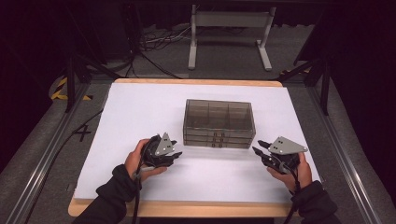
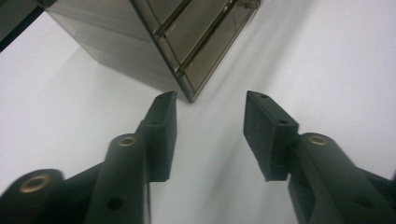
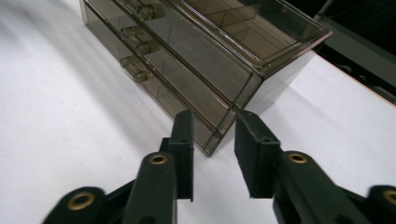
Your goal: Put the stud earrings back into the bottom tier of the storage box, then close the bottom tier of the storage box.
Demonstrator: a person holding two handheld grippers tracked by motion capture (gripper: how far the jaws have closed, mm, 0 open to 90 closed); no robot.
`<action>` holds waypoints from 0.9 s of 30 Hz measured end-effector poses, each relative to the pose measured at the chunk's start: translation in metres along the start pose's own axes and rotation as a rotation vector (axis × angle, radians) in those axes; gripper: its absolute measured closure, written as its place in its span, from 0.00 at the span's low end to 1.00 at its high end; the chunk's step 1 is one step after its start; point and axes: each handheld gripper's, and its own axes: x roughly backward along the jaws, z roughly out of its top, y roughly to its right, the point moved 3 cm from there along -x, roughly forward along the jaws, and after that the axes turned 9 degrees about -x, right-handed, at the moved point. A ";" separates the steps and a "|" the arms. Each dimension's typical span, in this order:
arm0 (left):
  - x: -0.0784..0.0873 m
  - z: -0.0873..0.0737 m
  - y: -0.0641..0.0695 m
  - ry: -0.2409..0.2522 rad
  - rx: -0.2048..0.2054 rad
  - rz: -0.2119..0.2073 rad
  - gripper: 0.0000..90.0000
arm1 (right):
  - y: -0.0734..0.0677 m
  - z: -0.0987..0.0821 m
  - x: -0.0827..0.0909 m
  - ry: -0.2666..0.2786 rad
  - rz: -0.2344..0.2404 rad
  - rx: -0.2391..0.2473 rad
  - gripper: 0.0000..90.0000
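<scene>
one smoky drawer box (image 1: 219, 123), three drawers; left tool (image 1: 176, 150), right tool (image 1: 257, 148) both parted, gripping nothing.

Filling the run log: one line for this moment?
left gripper: open, empty | right gripper: open, empty | drawer box: between them, untouched, drawers shut

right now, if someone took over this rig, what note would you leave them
Left gripper: jaws open, nothing between them, pointing at the near left corner of the smoky transparent plastic three-drawer box.
Right gripper: jaws open, empty, pointing at the box's near right corner, not touching it.
The box stands mid-table on the white table sheet, knobs facing the person.
Done: nothing visible; all three drawers look shut.
Left: probably grasp or shift the box, or open a drawer; which one I cannot tell.
</scene>
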 end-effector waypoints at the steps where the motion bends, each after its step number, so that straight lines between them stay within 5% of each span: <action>1: 0.001 -0.002 0.000 -0.009 -0.001 0.010 0.53 | 0.000 0.000 0.000 -0.002 0.004 0.001 0.74; 7: 0.006 -0.014 -0.001 -0.016 0.018 0.035 0.38 | 0.002 -0.004 0.000 -0.001 0.002 0.002 0.65; 16: 0.011 -0.032 -0.004 -0.045 0.037 0.046 0.30 | 0.000 -0.014 0.001 -0.025 -0.005 0.023 0.59; 27: 0.026 -0.057 -0.003 -0.061 0.085 0.079 0.24 | 0.006 -0.025 0.004 -0.031 -0.035 -0.010 0.44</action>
